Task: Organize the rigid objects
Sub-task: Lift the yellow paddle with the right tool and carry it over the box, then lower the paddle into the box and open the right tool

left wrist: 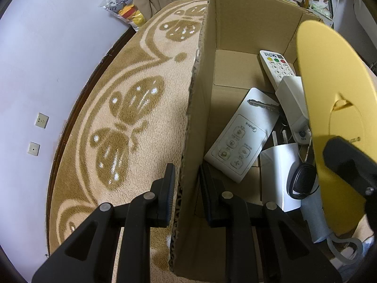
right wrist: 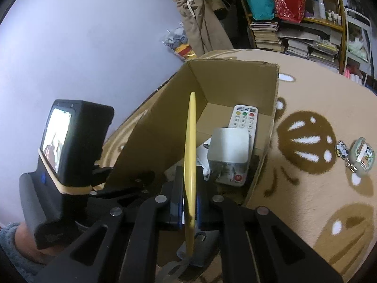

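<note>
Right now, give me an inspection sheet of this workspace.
Surface: beige rug with brown butterfly pattern.
Job's things: cardboard box holding two white remotes, keys and white blocks; yellow disc edge-on over the box.
Clutter: keychain charms on the rug right of the box.
Grippers: left gripper clamps the box's side wall; right gripper is shut on the yellow disc.
Cables: nothing seen.
Surroundings: pale wall, two wall sockets, stacked books, hanging clothes.
</note>
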{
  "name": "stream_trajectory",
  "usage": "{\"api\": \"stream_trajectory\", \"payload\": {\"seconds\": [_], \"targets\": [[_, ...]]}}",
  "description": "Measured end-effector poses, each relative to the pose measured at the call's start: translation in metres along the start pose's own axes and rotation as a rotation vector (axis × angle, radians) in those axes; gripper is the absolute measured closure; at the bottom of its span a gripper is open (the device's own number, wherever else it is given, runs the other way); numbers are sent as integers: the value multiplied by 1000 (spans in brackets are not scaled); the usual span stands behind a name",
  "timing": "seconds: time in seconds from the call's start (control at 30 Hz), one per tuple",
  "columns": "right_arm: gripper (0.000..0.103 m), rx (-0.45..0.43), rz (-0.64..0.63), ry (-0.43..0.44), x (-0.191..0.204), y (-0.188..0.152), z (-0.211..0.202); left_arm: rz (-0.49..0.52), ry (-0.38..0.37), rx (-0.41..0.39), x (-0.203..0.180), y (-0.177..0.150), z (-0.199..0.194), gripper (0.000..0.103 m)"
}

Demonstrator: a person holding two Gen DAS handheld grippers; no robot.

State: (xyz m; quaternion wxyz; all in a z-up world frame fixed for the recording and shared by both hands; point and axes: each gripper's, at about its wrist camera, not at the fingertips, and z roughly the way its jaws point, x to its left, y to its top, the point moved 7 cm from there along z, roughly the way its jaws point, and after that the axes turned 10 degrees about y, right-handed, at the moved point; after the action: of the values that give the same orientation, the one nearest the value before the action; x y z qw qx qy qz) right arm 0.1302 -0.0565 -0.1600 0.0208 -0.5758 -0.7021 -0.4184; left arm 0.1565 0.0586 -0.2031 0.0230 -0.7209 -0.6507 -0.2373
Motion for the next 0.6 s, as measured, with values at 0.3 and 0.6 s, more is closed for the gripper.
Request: {"api": "stream_trajectory", "payload": {"seconds": [0.3,0.6], "targets": [[89,-25,-90,-78,8,11,-23,-1,0,1,0,0,0,82],[35,-102,-85,-198,-23,34,-51,4,11,2,-1,-1,2,82]]}}
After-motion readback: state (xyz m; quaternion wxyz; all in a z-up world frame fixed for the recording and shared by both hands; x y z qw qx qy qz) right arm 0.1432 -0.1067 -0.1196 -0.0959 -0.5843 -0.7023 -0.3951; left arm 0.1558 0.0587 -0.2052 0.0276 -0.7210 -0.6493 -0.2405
